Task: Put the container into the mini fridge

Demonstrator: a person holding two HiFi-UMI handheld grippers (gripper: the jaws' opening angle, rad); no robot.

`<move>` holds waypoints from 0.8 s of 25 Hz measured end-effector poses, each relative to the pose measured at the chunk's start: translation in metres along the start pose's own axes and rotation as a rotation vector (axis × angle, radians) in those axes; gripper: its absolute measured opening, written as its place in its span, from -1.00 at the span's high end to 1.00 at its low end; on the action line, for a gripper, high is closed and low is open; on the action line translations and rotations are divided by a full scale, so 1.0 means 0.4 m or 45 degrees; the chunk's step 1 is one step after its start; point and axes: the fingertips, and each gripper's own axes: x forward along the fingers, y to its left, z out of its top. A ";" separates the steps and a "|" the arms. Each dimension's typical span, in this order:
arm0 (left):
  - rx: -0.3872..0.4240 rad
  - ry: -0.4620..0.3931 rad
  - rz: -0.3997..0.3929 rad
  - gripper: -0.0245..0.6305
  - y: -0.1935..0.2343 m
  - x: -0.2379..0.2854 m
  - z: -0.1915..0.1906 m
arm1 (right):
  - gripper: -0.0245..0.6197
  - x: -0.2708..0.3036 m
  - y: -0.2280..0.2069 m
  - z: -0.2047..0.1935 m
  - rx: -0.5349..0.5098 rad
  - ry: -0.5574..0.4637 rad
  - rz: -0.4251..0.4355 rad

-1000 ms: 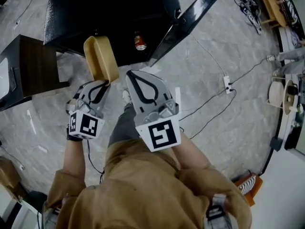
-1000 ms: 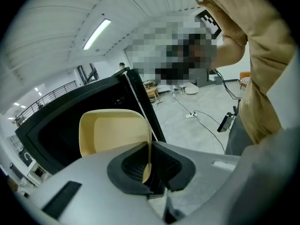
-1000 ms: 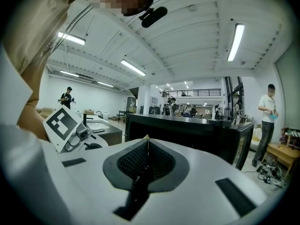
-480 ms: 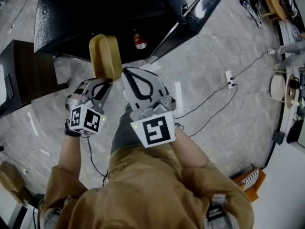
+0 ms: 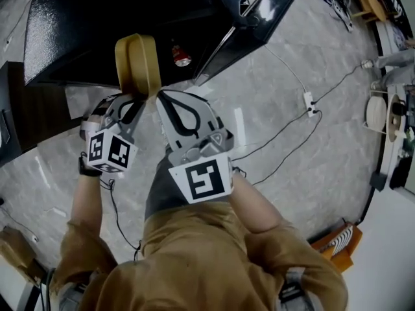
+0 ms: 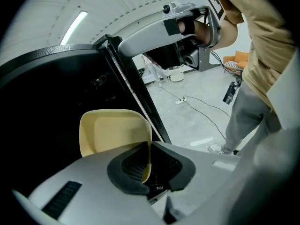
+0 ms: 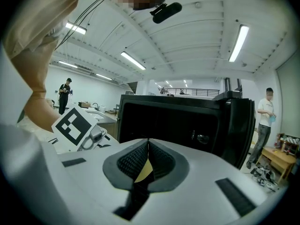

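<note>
A tan plastic container [image 5: 137, 62] hangs tilted in front of the open black mini fridge [image 5: 117, 18], just outside its dark opening. My left gripper [image 5: 133, 100] is shut on the container's near rim; in the left gripper view the rim [image 6: 148, 159] sits pinched between the pads and the container's tan body [image 6: 112, 132] shows beyond them. My right gripper [image 5: 162, 96] is shut and empty, just right of the container, pointing at the fridge [image 7: 173, 121]. Only a tan sliver shows through the gap under its jaws. The fridge door [image 5: 259, 18] stands open at the right.
A red can [image 5: 181, 57] stands inside the fridge. A dark wooden cabinet [image 5: 13, 109] stands to the left. A power strip [image 5: 309, 103] and cables lie on the grey floor at the right. People stand far off [image 7: 265, 121].
Both grippers have sunk and moved towards the fridge. The container, still in the left gripper, now sits closer to the opening.
</note>
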 end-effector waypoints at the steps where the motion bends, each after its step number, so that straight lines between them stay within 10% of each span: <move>1: 0.003 0.002 0.002 0.88 0.005 0.012 0.004 | 0.92 0.000 -0.004 -0.004 -0.002 -0.002 0.000; 20: 0.039 0.098 -0.080 0.88 0.047 0.188 -0.027 | 0.92 0.055 -0.060 -0.074 -0.005 0.022 0.021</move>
